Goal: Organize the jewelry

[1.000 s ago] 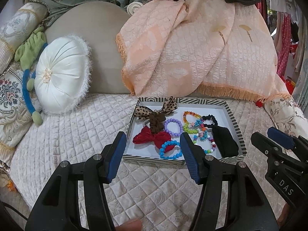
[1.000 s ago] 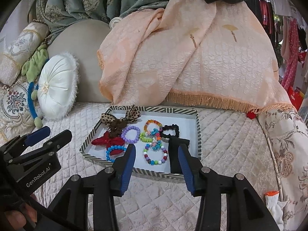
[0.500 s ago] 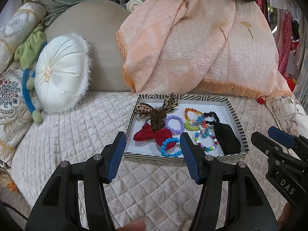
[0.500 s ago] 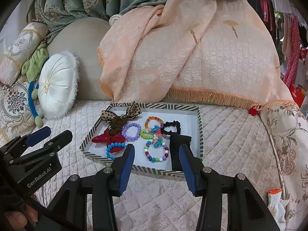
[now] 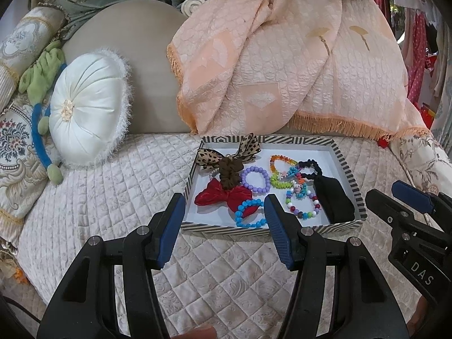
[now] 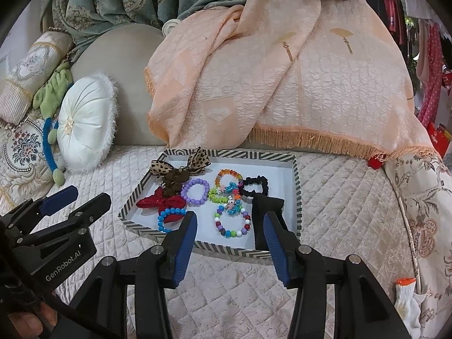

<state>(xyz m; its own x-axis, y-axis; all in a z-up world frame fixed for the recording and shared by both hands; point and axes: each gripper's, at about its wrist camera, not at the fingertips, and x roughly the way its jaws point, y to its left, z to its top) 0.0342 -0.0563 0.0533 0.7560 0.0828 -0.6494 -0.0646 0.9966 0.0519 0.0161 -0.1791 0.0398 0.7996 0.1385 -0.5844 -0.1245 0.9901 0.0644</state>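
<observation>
A striped-rim white tray (image 5: 349, 166) (image 6: 295, 169) lies on the quilted bed. It holds a leopard bow (image 5: 248, 145), brown scrunchie (image 5: 230, 169), red bow (image 5: 214, 195), purple bead bracelet (image 5: 255, 179), blue bead bracelet (image 5: 248, 214), multicoloured bracelets (image 6: 233, 223), black scrunchie (image 6: 257, 185) and a black pouch (image 5: 333, 197). My left gripper (image 5: 224, 200) is open and empty, hovering before the tray's near edge. My right gripper (image 6: 230, 216) is open and empty, also before the near edge.
A white round cushion (image 5: 87, 110) and a green-and-blue plush toy (image 5: 39, 84) lie at the left. A peach fringed blanket (image 5: 268, 70) is draped behind the tray. A white glove (image 6: 406, 302) lies at the bed's right edge. Quilted bedspread (image 5: 113, 186) surrounds the tray.
Both grippers have drawn back slightly from the tray and stay open. The items in the tray have not moved.
</observation>
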